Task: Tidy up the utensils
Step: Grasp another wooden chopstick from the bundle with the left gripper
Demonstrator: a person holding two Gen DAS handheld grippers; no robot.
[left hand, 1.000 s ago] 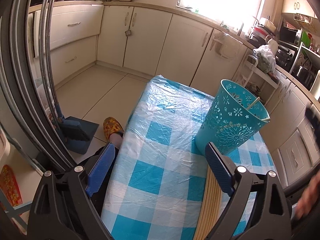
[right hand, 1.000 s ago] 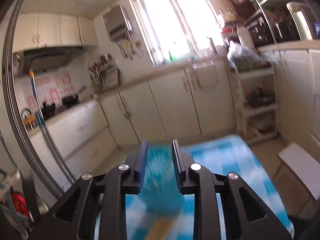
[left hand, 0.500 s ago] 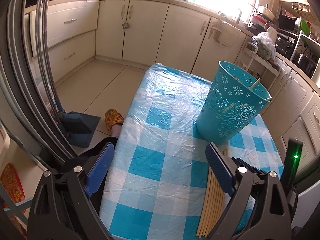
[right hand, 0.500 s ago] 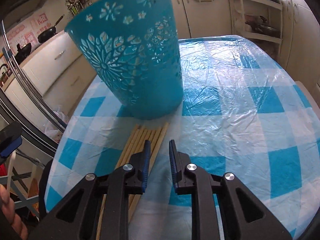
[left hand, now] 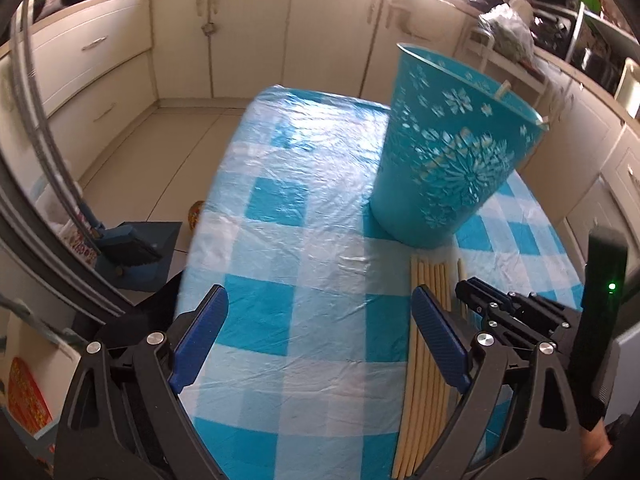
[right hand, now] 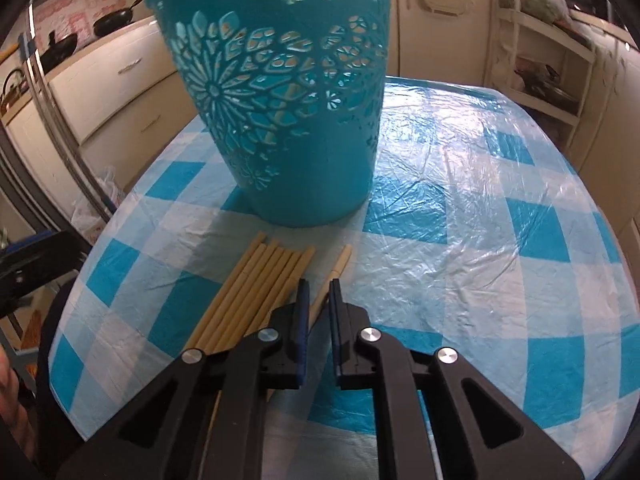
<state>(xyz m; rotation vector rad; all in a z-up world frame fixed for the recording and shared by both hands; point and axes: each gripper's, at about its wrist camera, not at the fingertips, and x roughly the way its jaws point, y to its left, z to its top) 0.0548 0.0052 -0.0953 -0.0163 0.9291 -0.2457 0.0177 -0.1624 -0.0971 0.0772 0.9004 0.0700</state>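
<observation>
Ahead of right tool (right hand: 318,292): basket (right hand: 280,92) on tabletop (right hand: 460,240). Between them, chopstick row (right hand: 256,284) to the left, single chopstick (right hand: 340,264) just right.

The chopsticks (right hand: 256,292) run out of sight beneath the right hand-held gripper (right hand: 318,292), their near ends hidden.

The table (right hand: 460,240) holds one teal basket (right hand: 280,100), a row of about seven chopsticks (right hand: 256,284) lying side by side, one more chopstick (right hand: 338,268) apart, and at least one stick (left hand: 502,89) in the basket.
</observation>
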